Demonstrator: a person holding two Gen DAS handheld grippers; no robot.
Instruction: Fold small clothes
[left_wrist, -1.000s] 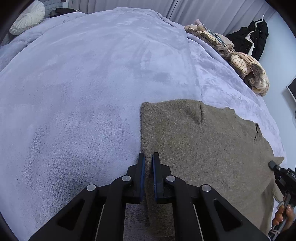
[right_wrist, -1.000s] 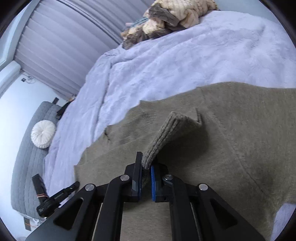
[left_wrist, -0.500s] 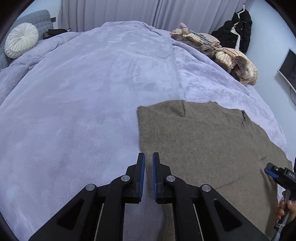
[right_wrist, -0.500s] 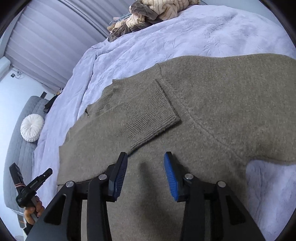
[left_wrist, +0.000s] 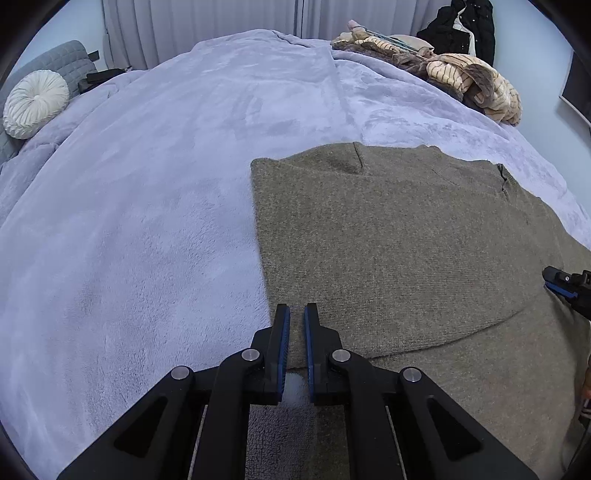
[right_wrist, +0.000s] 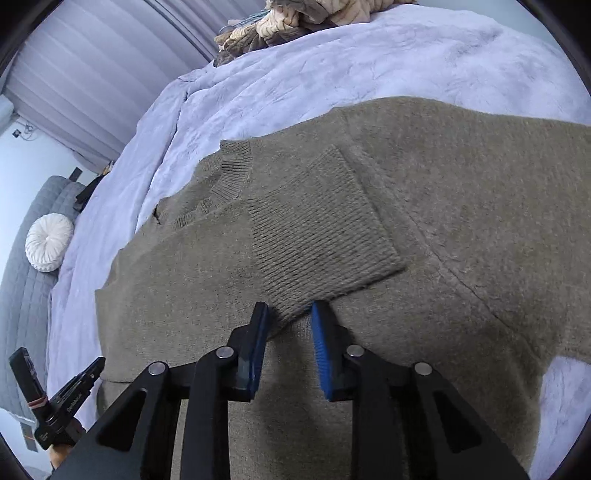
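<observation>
An olive-brown knit sweater (left_wrist: 406, 236) lies flat on the lilac bedspread (left_wrist: 166, 184), with one side folded in to a straight left edge. In the right wrist view the sweater (right_wrist: 461, 177) has its ribbed sleeve cuff (right_wrist: 317, 229) laid across the body. My left gripper (left_wrist: 296, 314) is shut and empty, above the sweater's lower left edge. My right gripper (right_wrist: 290, 310) is open, its fingertips either side of the cuff's near corner without gripping it. The right gripper (left_wrist: 565, 284) shows at the right edge of the left wrist view, and the left gripper (right_wrist: 74, 387) at the bottom left of the right wrist view.
A pile of striped and beige clothes (left_wrist: 461, 74) lies at the bed's far right corner. A round white cushion (left_wrist: 35, 103) rests on a grey sofa (left_wrist: 62, 55) at the left. A black jacket (left_wrist: 469, 26) hangs by the curtains.
My right gripper laid the sleeve cuff down on the sweater, opened and let it go. My left gripper drew back toward the sweater's lower edge, staying shut.
</observation>
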